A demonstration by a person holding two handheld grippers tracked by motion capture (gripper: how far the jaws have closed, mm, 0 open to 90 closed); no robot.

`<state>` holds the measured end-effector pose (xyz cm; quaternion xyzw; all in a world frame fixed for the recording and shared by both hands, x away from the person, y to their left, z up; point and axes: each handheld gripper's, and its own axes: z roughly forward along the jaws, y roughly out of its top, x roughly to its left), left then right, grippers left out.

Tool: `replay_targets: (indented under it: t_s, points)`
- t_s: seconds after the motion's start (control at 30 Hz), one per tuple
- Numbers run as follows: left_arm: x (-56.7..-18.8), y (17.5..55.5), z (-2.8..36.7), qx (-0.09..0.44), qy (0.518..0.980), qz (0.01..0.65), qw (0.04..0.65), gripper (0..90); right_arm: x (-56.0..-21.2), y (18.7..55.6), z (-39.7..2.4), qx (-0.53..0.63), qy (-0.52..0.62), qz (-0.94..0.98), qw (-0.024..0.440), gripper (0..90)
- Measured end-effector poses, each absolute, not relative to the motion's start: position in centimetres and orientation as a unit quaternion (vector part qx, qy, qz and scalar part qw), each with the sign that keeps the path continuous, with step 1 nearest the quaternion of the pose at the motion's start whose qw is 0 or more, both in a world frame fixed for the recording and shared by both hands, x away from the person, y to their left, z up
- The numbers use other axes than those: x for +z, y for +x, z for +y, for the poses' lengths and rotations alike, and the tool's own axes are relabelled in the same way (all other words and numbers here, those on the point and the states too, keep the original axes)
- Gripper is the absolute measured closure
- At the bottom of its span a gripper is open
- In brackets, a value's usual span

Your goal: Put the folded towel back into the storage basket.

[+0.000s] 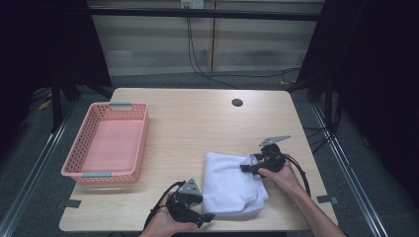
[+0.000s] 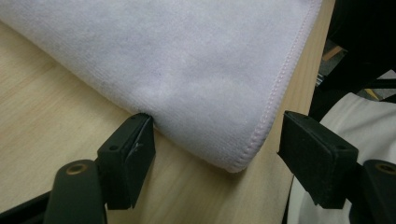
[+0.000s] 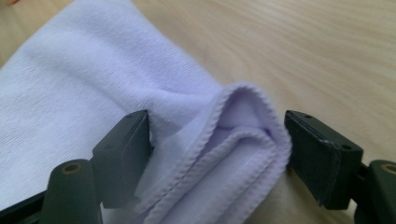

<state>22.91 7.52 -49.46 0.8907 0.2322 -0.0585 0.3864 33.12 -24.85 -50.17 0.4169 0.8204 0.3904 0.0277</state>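
Left gripper stands open round a towel corner. Right gripper gapes open too, folded towel edge between its jaws

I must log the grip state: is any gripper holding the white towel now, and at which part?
Nothing is held. The left gripper stands open around a corner of the white towel. The right gripper stands open around a folded corner, without clamping it.

left tongs and right tongs: black bodies, grey three-cornered top plates, trailing black cables, square black pads with small screws; bare forearms.
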Motion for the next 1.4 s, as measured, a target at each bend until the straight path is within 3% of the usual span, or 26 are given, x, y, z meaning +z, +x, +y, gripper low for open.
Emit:
replay_targets:
  t_s: [0.13, 0.2, 0.27, 0.33, 0.47, 0.6, 0.7, 0.87, 1.4]
  points:
    - [-49.3, 22.7, 7.2, -0.060, 0.895, 0.224, 0.380, 26.8, -50.0, 32.5, -24.5, 0.383, 0.407, 0.829, 0.026, 26.1]
    - [-49.4, 22.5, 7.0, -0.060, 0.893, 0.225, 0.384, 25.7, -49.9, 32.3, -24.3, 0.377, 0.397, 0.836, 0.033, 33.2]
    - [-49.3, 22.4, 6.8, -0.053, 0.899, 0.219, 0.375, 23.1, -50.0, 32.0, -24.2, 0.382, 0.392, 0.836, 0.023, 49.4]
    - [-49.3, 22.2, 6.5, -0.041, 0.901, 0.220, 0.371, 23.3, -50.0, 31.9, -24.2, 0.386, 0.393, 0.835, 0.010, 55.5]
    - [-49.1, 21.7, 6.0, 0.015, 0.916, 0.196, 0.350, 38.8, -50.0, 31.8, -24.2, 0.389, 0.390, 0.835, 0.006, 62.9]
    - [-49.0, 21.8, 5.9, 0.023, 0.915, 0.199, 0.351, 59.0, -49.9, 31.7, -24.1, 0.389, 0.393, 0.833, 0.006, 66.0]
    - [-49.2, 22.3, 6.1, -0.006, 0.909, 0.205, 0.363, 70.9, -49.8, 31.7, -24.3, 0.392, 0.396, 0.831, -0.005, 67.3]
    - [-49.4, 23.4, 6.8, -0.059, 0.894, 0.230, 0.381, 73.2, -49.4, 31.8, -24.3, 0.397, 0.401, 0.825, -0.013, 68.7]
    - [-46.7, 25.1, 8.3, -0.057, 0.862, 0.252, 0.437, 73.7, -46.5, 32.7, -24.9, 0.440, 0.413, 0.797, 0.003, 69.6]
